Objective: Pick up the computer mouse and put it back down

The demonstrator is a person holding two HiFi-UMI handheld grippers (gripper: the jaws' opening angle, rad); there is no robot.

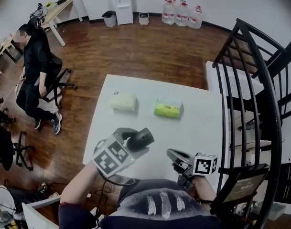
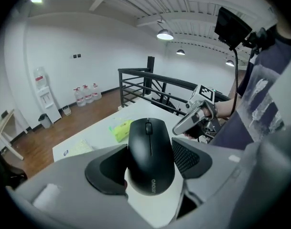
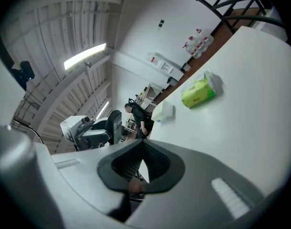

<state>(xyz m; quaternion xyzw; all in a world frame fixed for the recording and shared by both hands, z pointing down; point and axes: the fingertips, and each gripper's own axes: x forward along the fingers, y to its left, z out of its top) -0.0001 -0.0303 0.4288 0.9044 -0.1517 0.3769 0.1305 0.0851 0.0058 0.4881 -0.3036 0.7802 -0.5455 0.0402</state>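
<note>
Now my left gripper [image 2: 150, 162] clamps the black computer mouse [image 1: 141, 138] by its sides, held above the white worktop [image 1: 193, 128] at lower centre. I should lower it level and release only once it rests flat. My right gripper [image 3: 144, 165] is closed and empty.

The person wears a dark shirt [image 1: 164, 202] printed with pale, streaky vertical marks on the chest. Both hand-held tools have a light grey moulded shell. The left gripper [image 1: 137, 140] and the right gripper [image 1: 173, 153] are alike, with black ribbed pads [image 2: 186, 156] lining the jaws and a cube [image 1: 205, 164] of black-and-white square markers.
</note>
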